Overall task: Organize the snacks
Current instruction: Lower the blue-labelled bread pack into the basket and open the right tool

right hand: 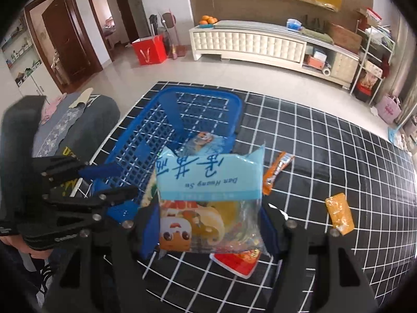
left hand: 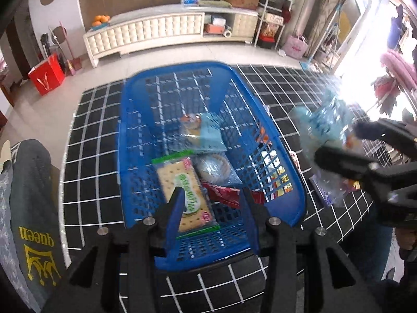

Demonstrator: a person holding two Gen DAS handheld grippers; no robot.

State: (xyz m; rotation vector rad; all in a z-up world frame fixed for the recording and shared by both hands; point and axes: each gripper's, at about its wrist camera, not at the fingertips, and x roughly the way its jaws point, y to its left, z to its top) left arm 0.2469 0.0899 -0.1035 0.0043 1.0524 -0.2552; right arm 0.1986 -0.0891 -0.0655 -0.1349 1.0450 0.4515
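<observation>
Between my right tongs (right hand: 208, 224), low in the middle of the right wrist view, one pale blue snack bag (right hand: 208, 200) is pinched at its sides, so these tongs are closed on it. It hangs above the near right corner of the one blue basket (right hand: 146, 140), just beside the rim.

My left tongs (left hand: 211, 203) stand wide apart over the near end of the basket, gripping nothing. In the left wrist view I count four packets inside: a cracker pack (left hand: 186, 190) with green edges lying at the centre, a round cake in clear wrap (left hand: 213, 167) touching its right side, a red packet (left hand: 224, 194) below that, and another pale blue bag (left hand: 200, 130) further up the basket floor.

Outside the basket, on the black checked cloth (right hand: 325, 140), three packets lie: a long orange one (right hand: 277, 170) near the basket's right wall, a small orange one (right hand: 340, 214) well apart at the right, and a red one (right hand: 237, 262) half hidden under the held bag.

A dark garment with yellow print (left hand: 34, 208) lies off the cloth at lower left. The held bag blocks my view of the basket's near right corner. Beyond, at the top of the frame, stand a white cabinet (right hand: 250, 43) and a red box (right hand: 149, 49).
</observation>
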